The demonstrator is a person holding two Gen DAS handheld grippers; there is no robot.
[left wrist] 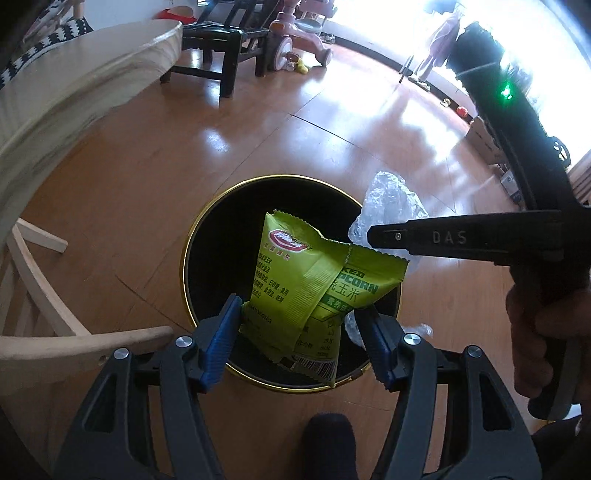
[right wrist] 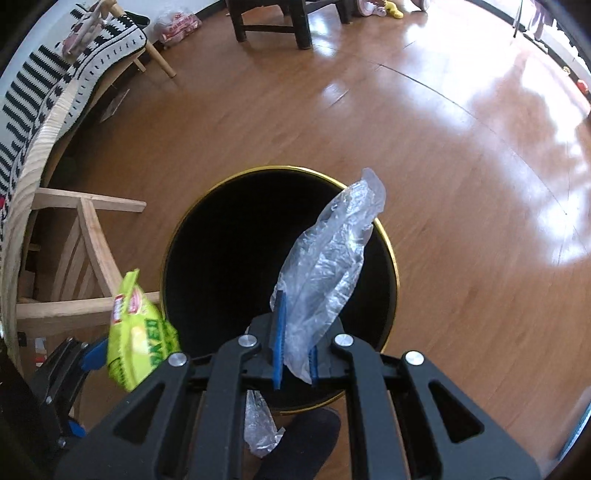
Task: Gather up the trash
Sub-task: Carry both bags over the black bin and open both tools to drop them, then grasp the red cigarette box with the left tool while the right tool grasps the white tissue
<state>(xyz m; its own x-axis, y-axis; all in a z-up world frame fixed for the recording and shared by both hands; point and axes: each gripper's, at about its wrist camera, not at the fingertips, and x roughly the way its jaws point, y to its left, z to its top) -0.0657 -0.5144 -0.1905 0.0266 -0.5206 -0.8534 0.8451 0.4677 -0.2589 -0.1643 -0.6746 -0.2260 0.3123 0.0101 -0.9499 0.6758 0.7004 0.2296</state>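
Left hand-held gripper (left wrist: 301,341) holds a green popcorn bag (left wrist: 317,291) over the black bin (left wrist: 207,229) on the floor, right hand-held gripper (right wrist: 295,354) pinches a clear plastic wrapper (right wrist: 325,266) above it; both pieces gathered, neither dropped in yet.

We are in a home, in a living or dining room. A glossy wooden floor (left wrist: 155,177) spreads across both views. At upper left of the left wrist view sits a pale wooden table (left wrist: 92,62), with a dark wooden chair (left wrist: 225,40) and a pink child's ride-on toy (left wrist: 295,33) beyond it. In the right wrist view, a black-and-white patterned throw (right wrist: 55,74) drapes at upper left, and a light wooden chair (right wrist: 74,258) stands at left.
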